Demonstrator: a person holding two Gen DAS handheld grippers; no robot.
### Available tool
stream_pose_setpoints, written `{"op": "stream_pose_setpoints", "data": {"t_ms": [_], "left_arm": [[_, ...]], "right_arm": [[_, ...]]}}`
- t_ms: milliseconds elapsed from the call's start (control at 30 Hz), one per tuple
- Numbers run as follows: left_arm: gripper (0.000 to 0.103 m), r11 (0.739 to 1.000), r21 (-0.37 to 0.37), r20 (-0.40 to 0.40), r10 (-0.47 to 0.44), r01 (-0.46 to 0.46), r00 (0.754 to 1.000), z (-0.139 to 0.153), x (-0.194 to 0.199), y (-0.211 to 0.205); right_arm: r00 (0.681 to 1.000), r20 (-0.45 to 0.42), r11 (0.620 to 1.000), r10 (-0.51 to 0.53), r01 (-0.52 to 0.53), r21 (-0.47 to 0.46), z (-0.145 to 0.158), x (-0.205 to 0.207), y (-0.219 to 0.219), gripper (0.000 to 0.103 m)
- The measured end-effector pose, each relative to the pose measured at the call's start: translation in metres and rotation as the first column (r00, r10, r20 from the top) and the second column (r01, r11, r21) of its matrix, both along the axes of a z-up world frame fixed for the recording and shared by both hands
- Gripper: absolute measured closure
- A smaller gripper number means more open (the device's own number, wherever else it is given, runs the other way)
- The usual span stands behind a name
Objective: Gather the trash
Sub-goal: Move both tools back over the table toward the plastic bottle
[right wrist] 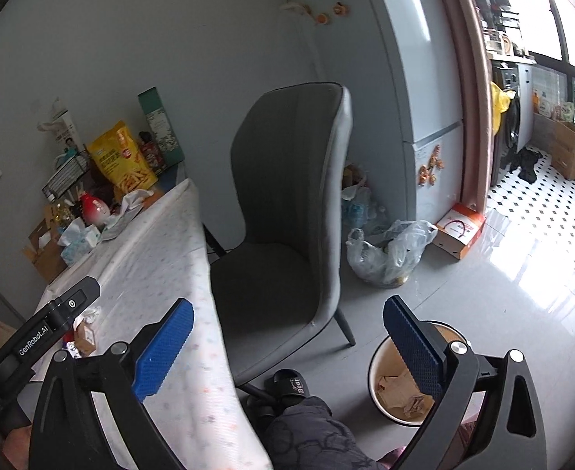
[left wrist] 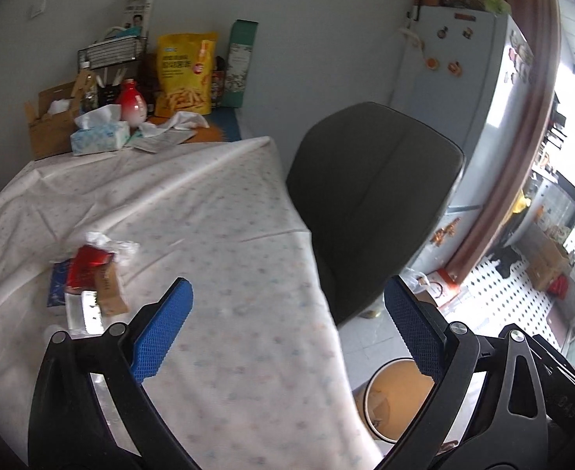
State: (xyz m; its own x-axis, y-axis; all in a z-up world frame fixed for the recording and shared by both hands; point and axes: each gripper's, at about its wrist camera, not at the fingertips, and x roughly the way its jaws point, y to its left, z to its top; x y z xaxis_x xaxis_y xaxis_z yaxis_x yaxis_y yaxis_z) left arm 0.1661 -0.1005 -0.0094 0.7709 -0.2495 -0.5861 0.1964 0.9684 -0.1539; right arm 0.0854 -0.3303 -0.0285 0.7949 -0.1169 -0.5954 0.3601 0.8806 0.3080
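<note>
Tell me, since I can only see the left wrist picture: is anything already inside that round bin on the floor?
Observer: Yes. The right wrist view looks down into the bin, and crumpled brown paper lies at its bottom.
Operator: What is behind that dark chair?
Observer: A clear plastic bag with things in it sits on the floor beside the chair, near the fridge.
Operator: And under the chair?
Observer: A black slipper lies on the floor by the chair's front legs.
</note>
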Motion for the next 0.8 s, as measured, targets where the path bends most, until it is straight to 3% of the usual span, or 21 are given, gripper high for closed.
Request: {"op": "stream_pose_setpoints", "data": {"t_ms": [300,800], "left_arm": [[0.006,0.993,-0.022,-0.006,0.117,-0.117,0.993,-0.002,-0.002,0.065],[0.006,0.959,-0.029,-0.086,0.28,-0.283,0.956,-0.03,-0.007,0.151]], "right_arm": [[0.994,-0.001,0.993,0.113,-0.113,-0.021,0.007,0.021,0.055,0.008],[0.968,-0.033,0.968,0.247,-0.249,-0.043,0.003,0.04,0.126,0.008]]}}
